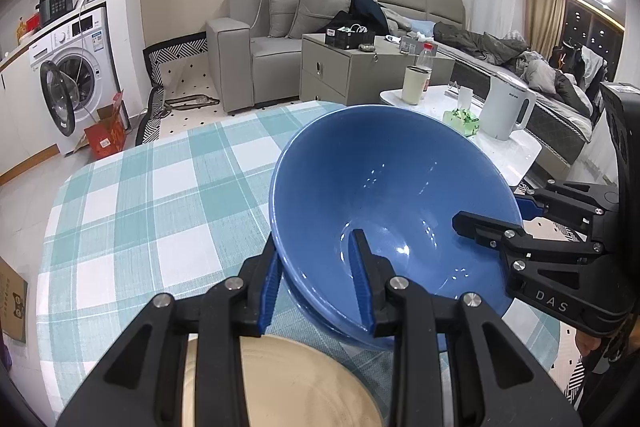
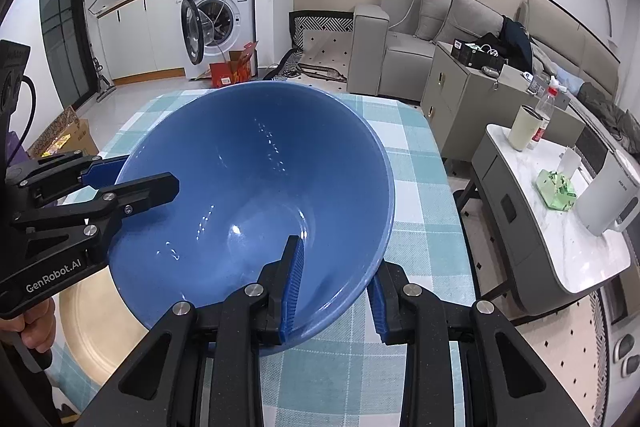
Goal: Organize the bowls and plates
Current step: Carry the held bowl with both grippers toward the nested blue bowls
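Checked tablecloth (image 1: pixel 160 195); both tools clamp glossy blue bowl (image 1: pixel 392 187).

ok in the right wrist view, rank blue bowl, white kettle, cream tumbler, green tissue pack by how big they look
1. blue bowl, largest by far, though closest to the camera
2. white kettle
3. cream tumbler and green tissue pack: look alike, left unranked
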Motion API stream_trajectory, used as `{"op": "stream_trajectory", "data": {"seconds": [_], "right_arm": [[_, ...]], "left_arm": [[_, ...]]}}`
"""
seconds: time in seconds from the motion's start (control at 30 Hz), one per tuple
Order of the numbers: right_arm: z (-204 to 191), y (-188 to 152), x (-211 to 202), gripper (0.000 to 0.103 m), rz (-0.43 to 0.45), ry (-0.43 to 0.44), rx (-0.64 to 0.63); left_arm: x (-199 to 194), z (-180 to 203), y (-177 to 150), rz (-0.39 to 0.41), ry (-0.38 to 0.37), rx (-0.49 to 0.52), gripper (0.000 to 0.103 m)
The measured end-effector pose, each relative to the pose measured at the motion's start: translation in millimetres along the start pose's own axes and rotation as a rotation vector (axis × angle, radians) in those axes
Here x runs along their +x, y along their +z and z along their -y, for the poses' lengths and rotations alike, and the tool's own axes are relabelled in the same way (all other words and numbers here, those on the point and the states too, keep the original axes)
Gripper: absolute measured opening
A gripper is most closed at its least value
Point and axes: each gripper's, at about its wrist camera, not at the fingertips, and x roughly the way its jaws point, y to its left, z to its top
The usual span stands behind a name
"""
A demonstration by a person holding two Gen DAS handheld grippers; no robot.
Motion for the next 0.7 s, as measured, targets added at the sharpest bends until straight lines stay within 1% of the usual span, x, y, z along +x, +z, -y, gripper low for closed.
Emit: {"op": "stream_trajectory", "data": {"seconds": [0.5, 0.7], "right_arm": [[-1.3, -5.0, 8.0, 0.031, -0.013, -0.016, -0.015], [-1.0, -9.6, 11.0, 0.031, -0.021, -0.036, -0.031]], "left_arm": [[11.4, -5.0, -6.4, -0.025, 0.014, -0.004, 0.031], [17.1, -4.6, -9.9, -0.04, 0.033, 0.003, 0.031]]}}
